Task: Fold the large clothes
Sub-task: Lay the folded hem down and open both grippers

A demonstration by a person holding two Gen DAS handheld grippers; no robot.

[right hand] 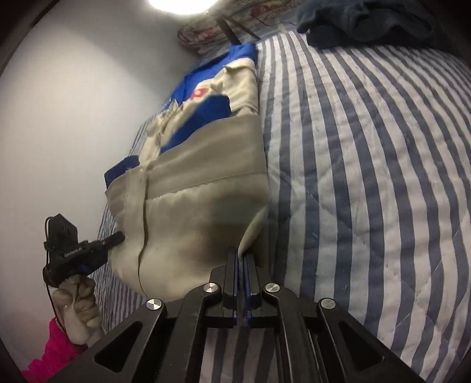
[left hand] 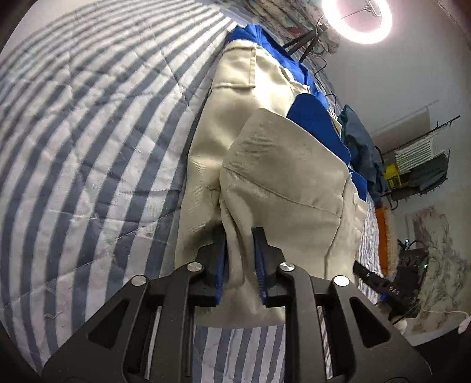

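The beige and blue jacket (left hand: 273, 165) lies lengthwise on the bed's striped quilt (left hand: 88, 147), collar end far from the cameras and hem end near them; the near end is lifted off the quilt while the rest lies flat. The left tool (left hand: 241, 265) is clamped on a bunched fold of the beige cloth at one near corner, its blue pads (left hand: 260, 265) pressing a thick wad between them; the right tool (right hand: 243, 280) is shut tight on a thin edge of the same garment at the other near corner, only a sliver of cloth showing between the jaws. In the right wrist view the person's gloved hand (right hand: 78, 309) holds the left tool's handle, with a pink sleeve (right hand: 56, 350) below it.

The cloth looks like a sturdy twill, soft and limp; it sags and creases between the two grips rather than holding a line, so it will likely drape under its own weight and want both corners carried level. It seems moderately heavy for clothing, not slippery and not fragile; the thin right-hand bite is the likelier to slip. The hem corners and seam edges look like the best holds, since seams give the pads something firm; a dark blue garment (right hand: 368, 20) lies well apart at the far end of the bed.
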